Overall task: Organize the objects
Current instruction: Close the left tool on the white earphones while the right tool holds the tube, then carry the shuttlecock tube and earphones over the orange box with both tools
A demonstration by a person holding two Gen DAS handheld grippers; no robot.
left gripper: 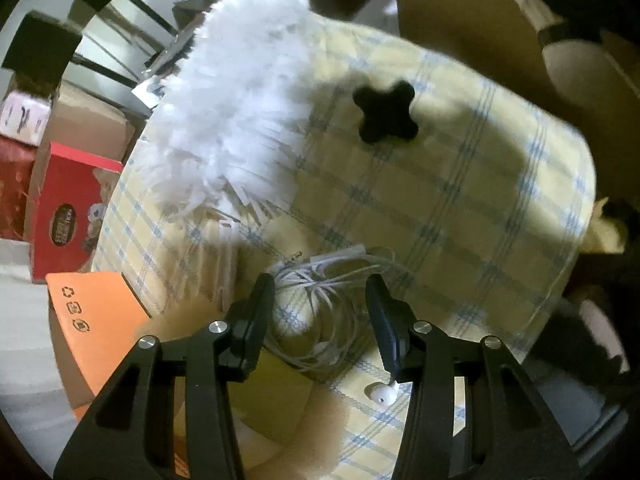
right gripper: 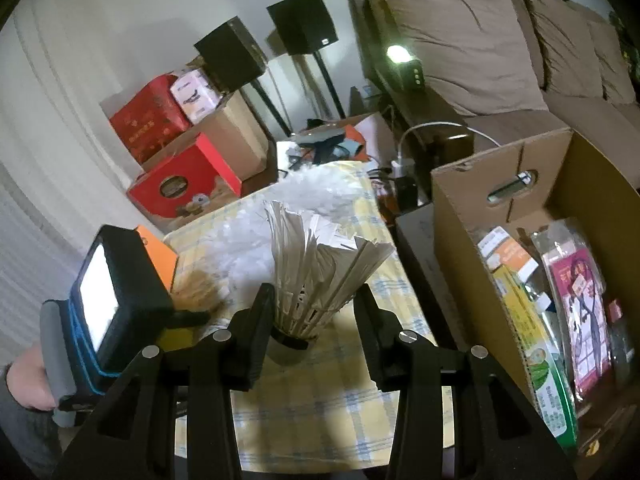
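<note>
Presently, the right gripper (right gripper: 314, 312) is holding a shuttlecock (right gripper: 316, 276) over the table (right gripper: 320, 412), the box (right gripper: 500, 184) at three o'clock, while the left gripper (left gripper: 320, 300), half-open, is straddling loose earphones (left gripper: 320, 308).

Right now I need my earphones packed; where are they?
In the left wrist view, the white earphones lie tangled on the checked cloth, low and central between the left gripper's jaws, below the white feather duster.

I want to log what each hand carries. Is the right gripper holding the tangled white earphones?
No, the right gripper is clamped on a feathered shuttlecock; the earphones lie on the checked cloth under the left gripper.
</note>
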